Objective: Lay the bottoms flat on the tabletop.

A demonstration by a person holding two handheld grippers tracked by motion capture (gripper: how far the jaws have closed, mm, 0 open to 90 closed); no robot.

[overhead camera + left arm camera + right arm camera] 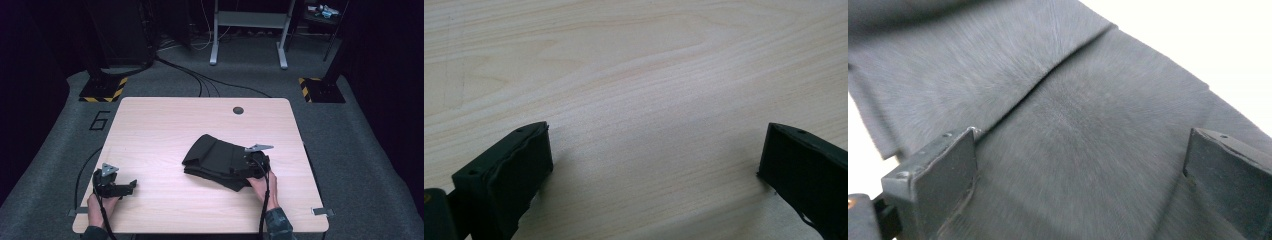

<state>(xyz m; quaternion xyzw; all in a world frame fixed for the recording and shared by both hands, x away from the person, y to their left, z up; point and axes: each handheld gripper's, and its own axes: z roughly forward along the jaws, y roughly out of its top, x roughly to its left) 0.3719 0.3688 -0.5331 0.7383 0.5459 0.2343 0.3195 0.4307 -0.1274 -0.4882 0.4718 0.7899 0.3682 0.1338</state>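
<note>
A black folded garment (215, 159) lies right of the middle of the light wooden table (160, 125). My right gripper (250, 162) rests at the garment's near right edge, jaws wide apart. In the right gripper view the dark grey cloth (1068, 115) spreads under and between the two jaws, with a fold line running diagonally across it. My left gripper (131, 185) sits near the table's front left corner, held by a hand. In the left gripper view its jaws stand wide apart over bare wood (649, 100), with nothing between them.
A round cable hole (238, 110) sits near the table's far edge. On the dark carpet beyond stand a grey desk frame (249, 30) and two posts with yellow-black striped bases (104, 90). Cables run across the floor. Metal clips (320, 211) mark the front edge.
</note>
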